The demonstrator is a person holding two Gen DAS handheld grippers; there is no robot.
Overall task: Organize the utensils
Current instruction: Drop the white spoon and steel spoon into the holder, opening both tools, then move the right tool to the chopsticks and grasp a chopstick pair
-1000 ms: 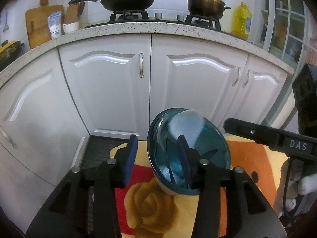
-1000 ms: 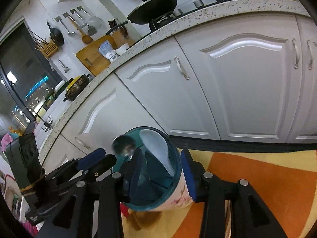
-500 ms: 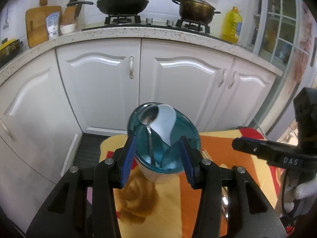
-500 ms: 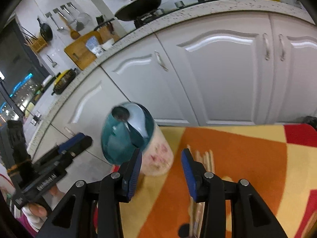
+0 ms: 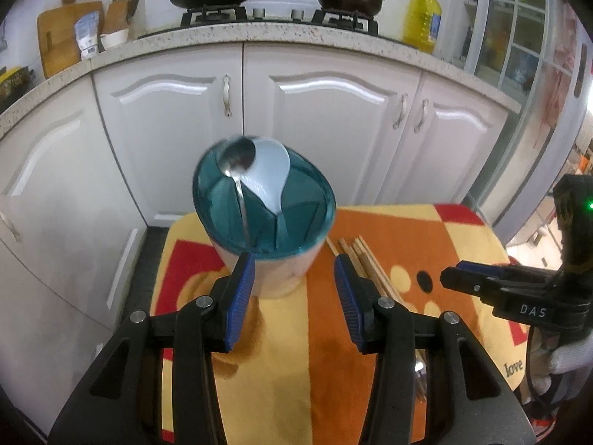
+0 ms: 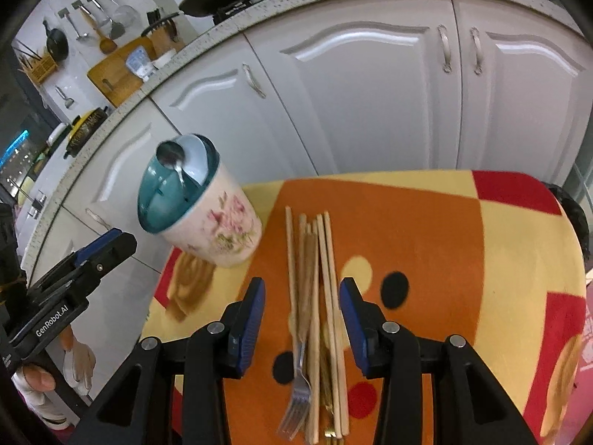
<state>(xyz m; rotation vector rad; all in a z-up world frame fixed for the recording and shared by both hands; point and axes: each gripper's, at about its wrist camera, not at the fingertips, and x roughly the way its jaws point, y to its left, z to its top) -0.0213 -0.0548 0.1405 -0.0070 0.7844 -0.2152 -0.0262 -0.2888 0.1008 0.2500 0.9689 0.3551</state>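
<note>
On the orange, yellow and red cloth [image 6: 426, 222] in front of the white cabinets, the loose utensils lie in one tight bundle: wooden chopsticks [image 6: 326, 256] side by side, with a metal fork [image 6: 298, 400] tucked in at their near end. The floral utensil holder [image 6: 218, 222] with the teal divided insert stands just to their left, already carrying a metal spoon [image 5: 237, 159] and a pale plastic spoon [image 5: 272, 170].

Your right gripper [image 6: 302, 315] hangs over the bundle, jaws apart and nothing between the pads. Your left gripper [image 5: 294, 289] sits just short of the holder, jaws likewise apart and empty, the left pad near the holder's lower wall; whether it touches is not clear.

The step in hand looks like picking up the next utensil with the right. Choose one kind rather than the whole heap: the chopsticks are slim and will likely roll or fan out if you pinch them off-centre. Come down square to their length, take them near the middle so they hang level, and close firmly. The cloth is soft, so press lightly or the pads may snag fabric. Use the left to steady the holder, since it is tall, probably tips easily, and the dividers leave narrow openings.
</note>
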